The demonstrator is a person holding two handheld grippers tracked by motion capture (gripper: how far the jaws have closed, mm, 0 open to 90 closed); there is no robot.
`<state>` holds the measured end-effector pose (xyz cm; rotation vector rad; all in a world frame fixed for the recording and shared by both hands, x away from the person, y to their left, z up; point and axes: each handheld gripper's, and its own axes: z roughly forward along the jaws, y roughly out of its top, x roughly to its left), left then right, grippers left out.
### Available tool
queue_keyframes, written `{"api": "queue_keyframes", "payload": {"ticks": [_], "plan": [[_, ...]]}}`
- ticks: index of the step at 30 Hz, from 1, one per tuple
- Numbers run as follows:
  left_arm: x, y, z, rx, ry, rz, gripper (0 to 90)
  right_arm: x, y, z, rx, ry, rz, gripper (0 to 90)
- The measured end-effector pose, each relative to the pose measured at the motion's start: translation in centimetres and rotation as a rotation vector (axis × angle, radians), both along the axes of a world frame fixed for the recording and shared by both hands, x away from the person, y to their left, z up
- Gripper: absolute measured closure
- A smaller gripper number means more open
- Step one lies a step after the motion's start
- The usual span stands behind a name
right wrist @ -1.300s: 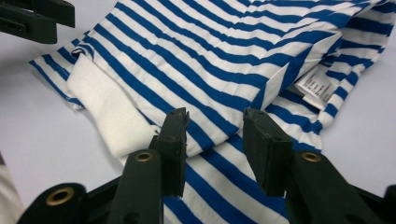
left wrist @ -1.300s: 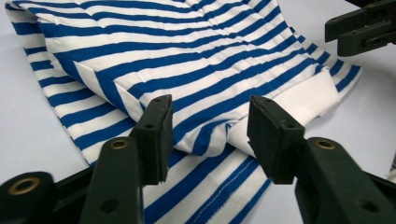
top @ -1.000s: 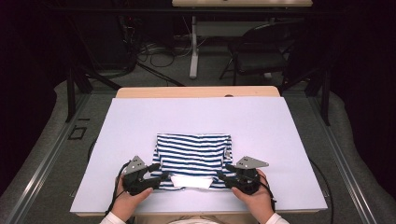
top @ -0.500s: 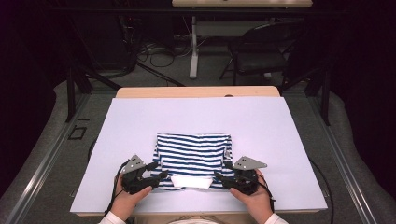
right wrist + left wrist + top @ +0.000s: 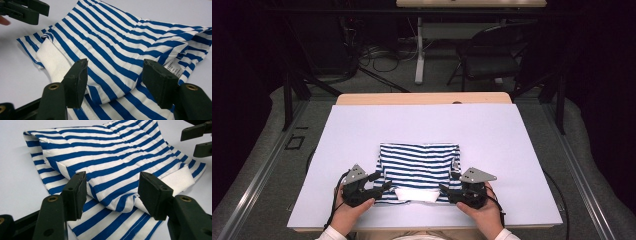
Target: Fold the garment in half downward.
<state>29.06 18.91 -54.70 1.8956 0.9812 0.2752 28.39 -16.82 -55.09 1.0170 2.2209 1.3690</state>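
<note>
Where the white sheet [image 5: 422,125] covers the table, a blue-and-white striped garment [image 5: 418,165] lies folded, at about 6 o'clock of the sheet's middle, near the person's edge. Its white collar band [image 5: 417,194] sits at the garment's own 6 o'clock, between the two grippers.

Left gripper [image 5: 384,181], held in the left hand [image 5: 346,212], at the garment's 8 o'clock corner. Jaws apart, released. In the left gripper view the pads [image 5: 76,192] straddle a raised fold of striped cloth [image 5: 120,202]; cloth lies between them, neither pad visibly pressing on it.

Right gripper [image 5: 447,184], held in the right hand [image 5: 484,212], at the garment's 4 o'clock corner. Jaws have just been opening, now standing apart, released. In the right gripper view the folded edge [image 5: 112,82] lies between the pads [image 5: 77,80], with a gap on each side. A small printed label [image 5: 175,68] shows just beside the far pad, at its 1 o'clock.

Each gripper view catches the other gripper's jaws at a top corner, beyond the cloth. Garment rests flat on the sheet, layers stacked, stripes running across.
</note>
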Motion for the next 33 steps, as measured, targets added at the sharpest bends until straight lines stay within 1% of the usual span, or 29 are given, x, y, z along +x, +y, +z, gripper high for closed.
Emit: {"api": "queue_keyframes", "payload": {"ticks": [3,5,6,9,10,11,12,14,15,16,18,22,23,24,25,26,30,33], "plan": [[0.0,-0.1,0.3,0.005,0.016,-0.004,40.9,0.1,0.0,0.0,0.004,0.007,-0.006,36.8],[0.1,-0.2,0.4,0.014,0.014,-0.006,41.0,0.2,0.0,0.1,0.005,0.01,-0.013,35.5],[0.1,-0.3,0.5,0.02,0.017,-0.008,40.9,0.2,0.0,0.1,0.007,0.011,-0.016,34.3],[0.2,-0.5,0.6,0.038,0.01,-0.011,40.7,0.3,0.0,0.2,0.007,0.013,-0.028,30.1],[0.4,-0.5,0.7,0.036,0.015,-0.012,40.6,0.3,0.0,0.2,0.005,0.011,-0.033,28.9],[0.5,-0.6,0.8,0.05,0.023,-0.013,39.6,0.4,0.0,0.3,0.006,0.017,-0.037,28.2],[0.6,-0.6,0.9,0.05,0.027,-0.01,37.9,0.4,0.0,0.3,0.007,0.019,-0.04,27.8],[0.9,-0.7,0.9,0.042,0.033,-0.009,37.9,0.6,0.0,0.4,0.006,0.023,-0.05,26.0],[1.1,-0.6,1.0,0.043,0.034,-0.01,37.8,0.6,0.0,0.4,0.004,0.024,-0.05,26.0],[1.2,-0.6,1.0,0.034,0.036,-0.002,37.7,0.7,0.0,0.4,0.005,0.023,-0.052,26.0],[1.5,-0.6,1.1,0.036,0.037,0.0,36.4,0.8,0.0,0.5,0.003,0.025,-0.054,26.0],[2.1,-0.6,1.3,0.038,0.033,0.0,36.3,1.0,0.1,0.8,-0.018,0.04,-0.046,25.9],[2.3,-0.7,1.4,0.04,0.038,0.0,36.3,1.0,0.1,0.9,-0.022,0.041,-0.045,26.0],[2.5,-0.8,1.5,0.047,0.045,0.0,36.3,1.1,0.2,1.0,-0.028,0.04,-0.044,25.9],[2.7,-0.9,1.7,0.064,0.052,-0.003,36.1,1.2,0.2,1.1,-0.029,0.041,-0.046,25.9],[2.9,-1.0,1.8,0.067,0.052,-0.005,35.0,1.4,0.2,1.3,-0.033,0.04,-0.045,25.9],[3.7,-1.3,2.1,0.072,0.053,-0.006,34.8,2.0,0.1,1.8,-0.035,0.034,-0.053,25.9],[4.4,-1.5,2.5,0.068,0.057,0.003,32.1,2.6,0.1,2.4,-0.035,0.036,-0.056,25.9]]}}
